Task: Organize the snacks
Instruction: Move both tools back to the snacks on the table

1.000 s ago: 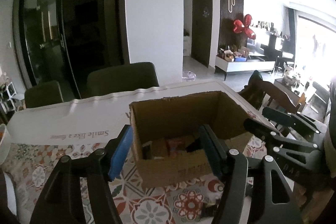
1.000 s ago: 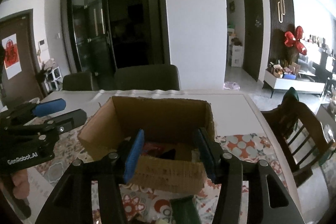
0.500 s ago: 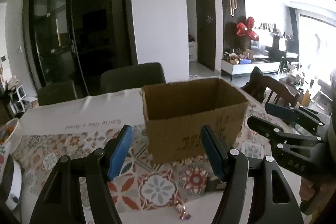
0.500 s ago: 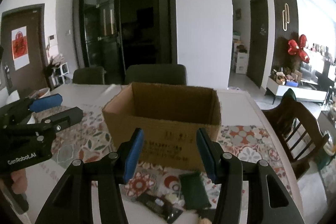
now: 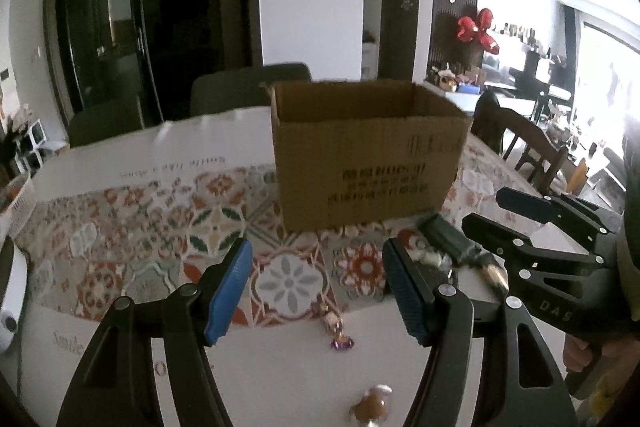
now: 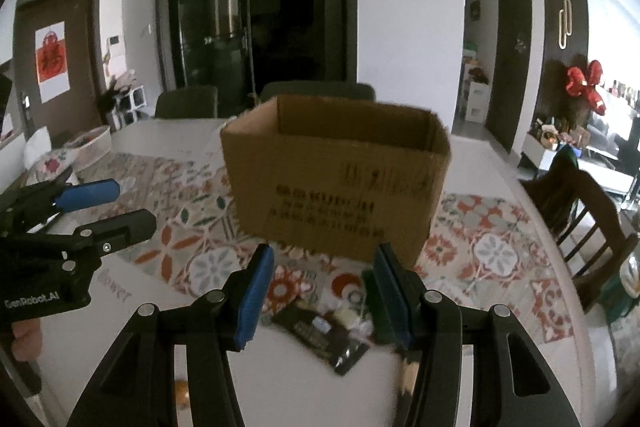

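An open cardboard box (image 5: 368,155) stands on the patterned tablecloth; it also shows in the right wrist view (image 6: 340,179). Loose snacks lie in front of it: a dark green packet (image 5: 444,239), a black packet (image 6: 320,331), small pale candies (image 6: 348,315), a purple-wrapped candy (image 5: 338,333) and a round brown one (image 5: 372,403). My left gripper (image 5: 318,291) is open and empty above the near table edge. My right gripper (image 6: 322,297) is open and empty, over the black packet and candies. Each gripper shows in the other's view, the right one (image 5: 512,215) and the left one (image 6: 108,203).
A wooden chair (image 6: 588,211) stands at the table's right side. Dark chairs (image 5: 248,87) stand behind the table. A white basket (image 6: 92,147) sits at the far left. A white object (image 5: 8,307) lies at the left edge.
Both grippers have drawn back and down from above the box to the near side of the table. The box inside is now hidden and the loose snacks have come into view.
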The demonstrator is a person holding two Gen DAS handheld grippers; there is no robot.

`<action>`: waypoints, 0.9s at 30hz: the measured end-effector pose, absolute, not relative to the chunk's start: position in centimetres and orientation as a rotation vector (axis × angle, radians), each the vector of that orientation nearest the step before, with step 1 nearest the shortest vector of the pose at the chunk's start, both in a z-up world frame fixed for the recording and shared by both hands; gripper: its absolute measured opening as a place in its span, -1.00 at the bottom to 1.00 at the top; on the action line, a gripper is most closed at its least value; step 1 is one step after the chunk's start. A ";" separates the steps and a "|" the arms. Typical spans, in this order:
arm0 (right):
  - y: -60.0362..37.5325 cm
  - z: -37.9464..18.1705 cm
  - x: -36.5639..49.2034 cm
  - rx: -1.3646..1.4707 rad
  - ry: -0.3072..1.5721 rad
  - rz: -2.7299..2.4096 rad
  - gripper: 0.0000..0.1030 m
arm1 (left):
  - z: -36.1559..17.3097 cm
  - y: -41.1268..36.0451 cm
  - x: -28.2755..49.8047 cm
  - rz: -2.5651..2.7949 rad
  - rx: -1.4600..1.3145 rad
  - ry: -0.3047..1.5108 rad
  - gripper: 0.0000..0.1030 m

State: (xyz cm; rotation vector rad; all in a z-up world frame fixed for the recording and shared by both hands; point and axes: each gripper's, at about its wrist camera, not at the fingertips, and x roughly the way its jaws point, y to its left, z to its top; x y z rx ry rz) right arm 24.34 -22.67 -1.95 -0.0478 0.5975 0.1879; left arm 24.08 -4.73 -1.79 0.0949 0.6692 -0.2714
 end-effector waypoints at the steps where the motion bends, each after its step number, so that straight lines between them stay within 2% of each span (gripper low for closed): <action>1: -22.6 -2.4 24.3 -0.054 0.609 0.193 0.03 | -2.2 -4.7 24.0 -0.269 0.090 0.682 0.29; 13: -22.1 -7.2 24.6 -0.098 0.740 0.238 0.03 | -7.6 -5.1 24.3 -0.263 0.074 0.841 0.29; 27: -23.5 -11.7 27.9 -0.064 0.937 0.313 0.03 | -11.7 -6.6 26.9 -0.262 0.074 0.941 0.27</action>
